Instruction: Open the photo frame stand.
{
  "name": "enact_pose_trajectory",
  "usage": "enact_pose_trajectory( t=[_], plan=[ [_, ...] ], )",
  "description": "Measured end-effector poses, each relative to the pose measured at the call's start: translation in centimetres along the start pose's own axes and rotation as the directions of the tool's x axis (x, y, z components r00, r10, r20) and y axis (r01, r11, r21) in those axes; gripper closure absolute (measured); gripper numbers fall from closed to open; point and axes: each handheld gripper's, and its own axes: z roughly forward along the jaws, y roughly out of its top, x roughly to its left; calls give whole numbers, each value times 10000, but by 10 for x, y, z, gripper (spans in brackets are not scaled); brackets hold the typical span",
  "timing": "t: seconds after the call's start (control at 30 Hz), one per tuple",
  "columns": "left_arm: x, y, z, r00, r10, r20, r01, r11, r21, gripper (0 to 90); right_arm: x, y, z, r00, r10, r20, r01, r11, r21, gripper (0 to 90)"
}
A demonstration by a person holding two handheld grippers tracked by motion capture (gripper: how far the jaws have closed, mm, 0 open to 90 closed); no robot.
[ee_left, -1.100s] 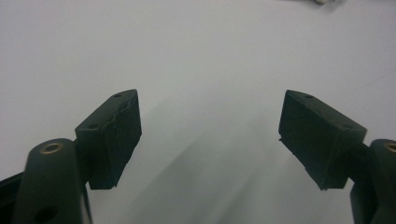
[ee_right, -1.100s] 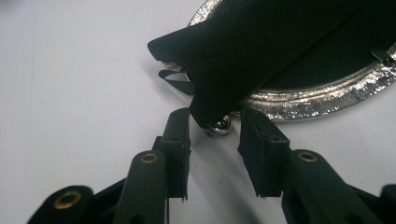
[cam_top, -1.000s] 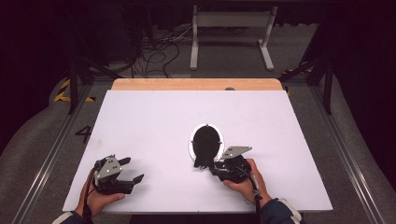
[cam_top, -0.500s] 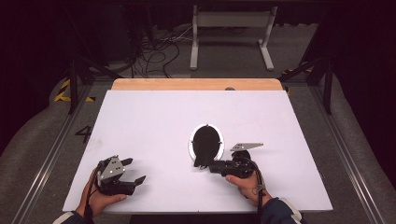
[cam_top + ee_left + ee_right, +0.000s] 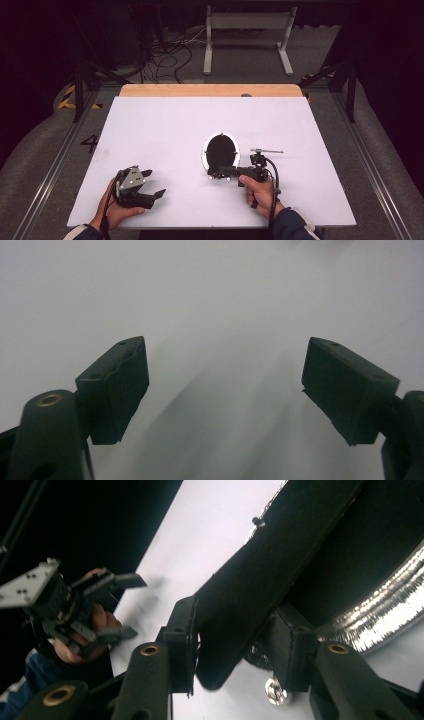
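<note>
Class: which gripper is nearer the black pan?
Right. The right gripper grips the handle of the black pan; the left gripper sits open, well off toward the table's near left corner.

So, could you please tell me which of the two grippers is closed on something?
The right gripper, clamped on the black handle of the pan; the left gripper is open over bare table.

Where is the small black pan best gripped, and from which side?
By its handle, coming from the table's near side. The handle juts flat beyond the pan's silver rim toward that side and is slim enough for two jaws. The right gripper clamps it there.
</note>
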Motion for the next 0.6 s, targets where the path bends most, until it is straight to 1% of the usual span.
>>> enact_pose_trajectory(
  t=[0.03,0.07,0.1,0.13,0.17,0.23,0.27,0.3,0.33,0.43,0.5,0.53,0.6],
  plan=[
    [-1,2,2,10000,-61,69,61,10000,-36,197,-1,0,1,10000,39,-3,-39,10000,-43,565],
    [-1,2,2,10000,-61,69,61,10000,-36,197,-2,1,2,9998,201,-60,-202,9996,-172,569],
    [-1,6,6,9998,-86,196,87,9999,-92,196,-3,1,3,9995,326,-53,-327,9992,-232,574],
    [-1,8,7,9997,-106,222,108,9999,-114,195,-3,2,3,9992,388,-29,-389,9989,-249,575],
    [-1,8,7,9997,-106,222,108,9999,-114,194,-3,2,3,9992,397,-3,-397,9988,-271,582],
    [1,15,13,9987,-277,426,288,9993,-245,191,-3,2,3,9992,412,13,-411,9988,-281,591],
    [2,18,16,9984,-336,461,350,9990,-287,189,-3,3,3,9993,385,38,-384,9989,-257,599],
    [3,21,19,9982,-320,506,335,9990,-295,189,-3,3,3,9993,357,78,-355,9991,-250,605],
    [5,26,23,9976,-282,631,304,9990,-338,189,-3,3,4,9995,302,109,-300,9993,-245,612],
    [8,38,34,9950,-488,868,533,9973,-500,205,-1,4,3,9999,48,113,-45,9997,-222,638],
    [12,46,42,9929,-575,1045,654,9951,-738,211,0,4,3,9996,-249,96,251,9995,-195,656],
    [14,51,47,9913,-583,1184,681,9944,-806,213,1,4,3,9989,-461,57,462,9988,-160,666],
    [18,61,59,9872,-582,1484,713,9939,-842,212,3,5,2,9975,-709,-8,709,9975,-35,673]
  ],
)
